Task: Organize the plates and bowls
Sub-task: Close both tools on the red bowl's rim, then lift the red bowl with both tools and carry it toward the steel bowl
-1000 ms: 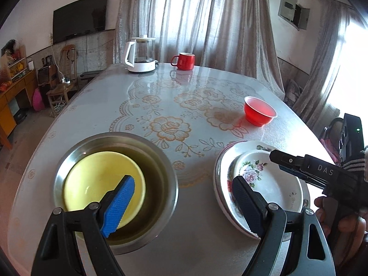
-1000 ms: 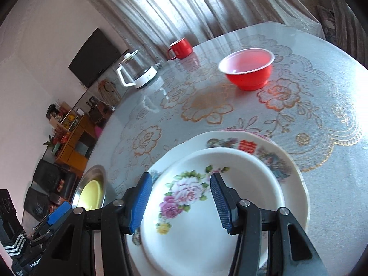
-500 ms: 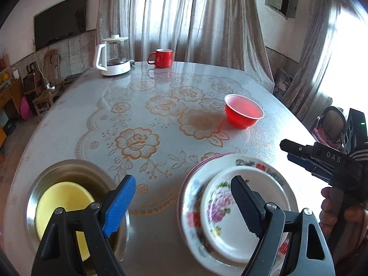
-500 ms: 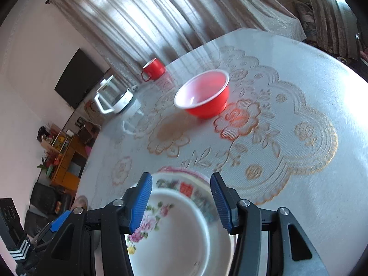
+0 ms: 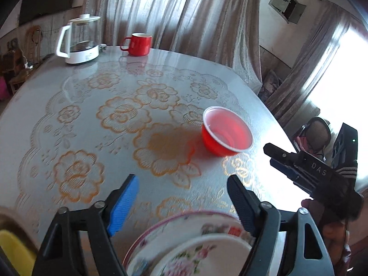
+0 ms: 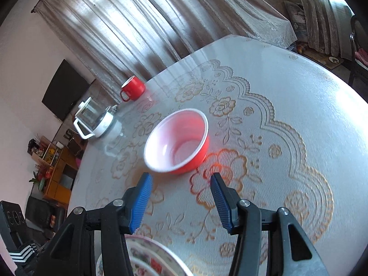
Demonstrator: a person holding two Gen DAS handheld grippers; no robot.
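Red bowl (image 6: 177, 141) taken as landmark: upright on the table (image 6: 299, 119), on the gold flower print of the cloth, white inside, nothing in it.

Right gripper (image 6: 181, 203) sits just on the near side of the red bowl, pointing down at it. Jaws apart with only bare cloth between the blue pads; no contact with the bowl's rim. In the left wrist view the same gripper (image 5: 273, 158) comes in to the right of the bowl, with part of a hand (image 5: 331, 227) under it.

Left gripper (image 5: 181, 203) is further back from the red bowl, on its near-left side. Jaws apart and closing; nothing gripped between them. Stacked plates (image 5: 188, 248) lie under and just behind its fingers (blurred): a small floral plate on a larger rimmed one, well on the near side of the bowl. An edge of the same stack (image 6: 149, 260) shows at the bottom of the right wrist view.

Yellow dish (image 5: 13, 250) sits at the far near-left of the bowl, cut off by the frame edge; its container is too blurred to read.

Beyond the red bowl, at the table's far edge: red mug (image 5: 138, 44) and, left of it, a glass kettle (image 5: 79, 40) on a white base.
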